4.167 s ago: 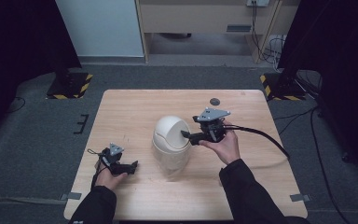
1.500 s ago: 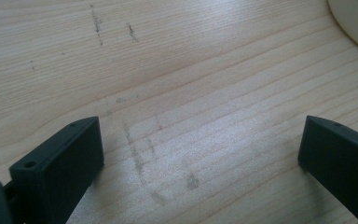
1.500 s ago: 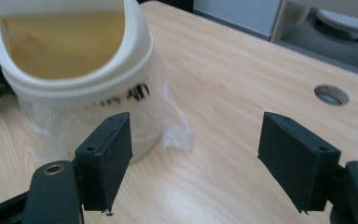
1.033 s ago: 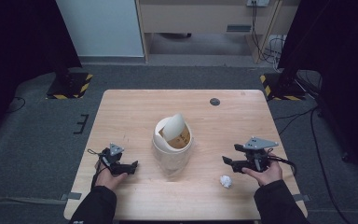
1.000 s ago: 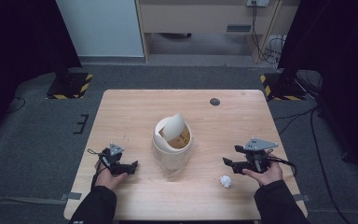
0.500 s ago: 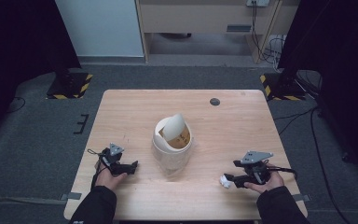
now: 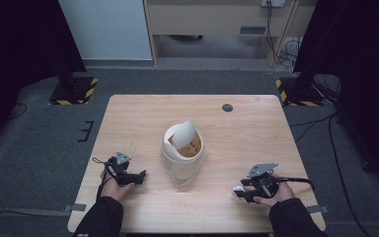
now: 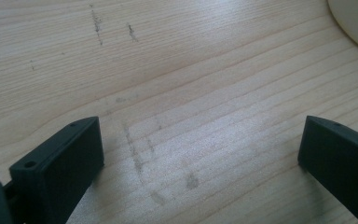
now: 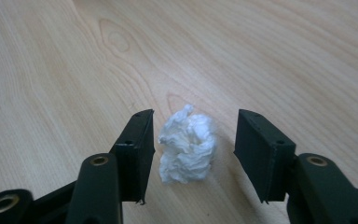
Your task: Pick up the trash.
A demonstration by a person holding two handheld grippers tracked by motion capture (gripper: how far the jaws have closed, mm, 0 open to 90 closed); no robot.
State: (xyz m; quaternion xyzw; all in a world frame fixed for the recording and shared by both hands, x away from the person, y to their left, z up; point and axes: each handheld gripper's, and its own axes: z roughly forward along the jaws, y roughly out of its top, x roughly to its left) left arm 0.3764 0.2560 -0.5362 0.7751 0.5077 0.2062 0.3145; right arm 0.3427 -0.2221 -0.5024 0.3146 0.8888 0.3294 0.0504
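Crumpled paper [image 9: 187,142] lies between the right claw [image 9: 193,149]'s parted jaws, ungripped; left claw [image 8: 200,158] gapes wide.

A dark round disc [image 7: 227,107] lies near the wooden table's [image 7: 138,123] far edge

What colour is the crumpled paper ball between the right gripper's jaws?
White. The paper ball shows best in the right gripper view.

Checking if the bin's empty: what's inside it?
The bin's swing lid is tipped, showing a brownish inner wall with dark marks. The bottom is hidden by lid and rim, so any contents can't be seen.
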